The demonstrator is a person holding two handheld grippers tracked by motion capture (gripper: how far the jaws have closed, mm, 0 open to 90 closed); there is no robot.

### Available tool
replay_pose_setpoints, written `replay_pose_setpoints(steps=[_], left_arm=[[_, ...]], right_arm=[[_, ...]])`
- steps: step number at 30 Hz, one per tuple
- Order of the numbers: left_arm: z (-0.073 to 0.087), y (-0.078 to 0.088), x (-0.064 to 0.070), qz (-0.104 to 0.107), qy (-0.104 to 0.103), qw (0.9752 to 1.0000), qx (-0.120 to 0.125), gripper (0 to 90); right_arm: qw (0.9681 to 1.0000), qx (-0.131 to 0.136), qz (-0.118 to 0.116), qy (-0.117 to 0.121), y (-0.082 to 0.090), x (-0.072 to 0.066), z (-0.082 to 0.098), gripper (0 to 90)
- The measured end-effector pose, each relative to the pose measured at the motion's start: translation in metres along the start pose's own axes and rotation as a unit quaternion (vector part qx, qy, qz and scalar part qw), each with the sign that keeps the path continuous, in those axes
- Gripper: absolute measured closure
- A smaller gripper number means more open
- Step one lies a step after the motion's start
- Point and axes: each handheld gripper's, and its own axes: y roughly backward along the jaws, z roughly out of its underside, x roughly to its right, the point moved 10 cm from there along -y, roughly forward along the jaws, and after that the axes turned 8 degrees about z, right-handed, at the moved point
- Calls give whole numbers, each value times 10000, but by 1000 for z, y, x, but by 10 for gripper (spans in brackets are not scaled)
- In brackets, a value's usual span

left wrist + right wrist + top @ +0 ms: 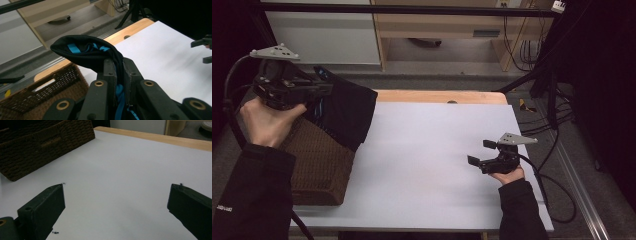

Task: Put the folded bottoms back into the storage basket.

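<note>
A black garment with blue stripes point(348, 111) hangs from my left gripper point(328, 90), which is raised at the table's left side over a brown wicker basket point(319, 165). In the left gripper view the jaws of this gripper point(119, 67) are shut on a fold of the garment point(85, 50), with blue fabric squeezed between the pads. The cloth's lower part drapes onto the basket. My right gripper point(481, 152) rests low over the white table point(432, 150) at the right, open. Nothing lies between its wide-apart jaws point(117, 193).
The basket point(42, 142) stands on the table's left end, by the white sheet's edge. A bare wooden strip point(437, 96) runs along the table's far edge. Cables and a dark frame point(547, 90) stand off the right side. The other gripper point(203, 51) shows far off.
</note>
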Motion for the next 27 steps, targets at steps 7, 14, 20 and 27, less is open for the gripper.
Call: replay_pose_setpoints(steps=[7, 14, 20, 27], left_arm=[[9, 11, -19, -246, 135, 9996, -35, 824], [21, 17, -35, -386, 260, 9988, -132, 824], [30, 17, -44, -448, 313, 9983, -224, 824], [42, 9, -50, -449, 390, 9977, -336, 824]], right_arm=[[10000, -15, 5, 0, 0, 0, 0, 17], [10000, -26, 5, -6, -1, 0, 1, 17], [10000, -21, 2, -2, -1, 0, 1, 17], [10000, -49, 7, 17, -2, 0, 2, 17]])
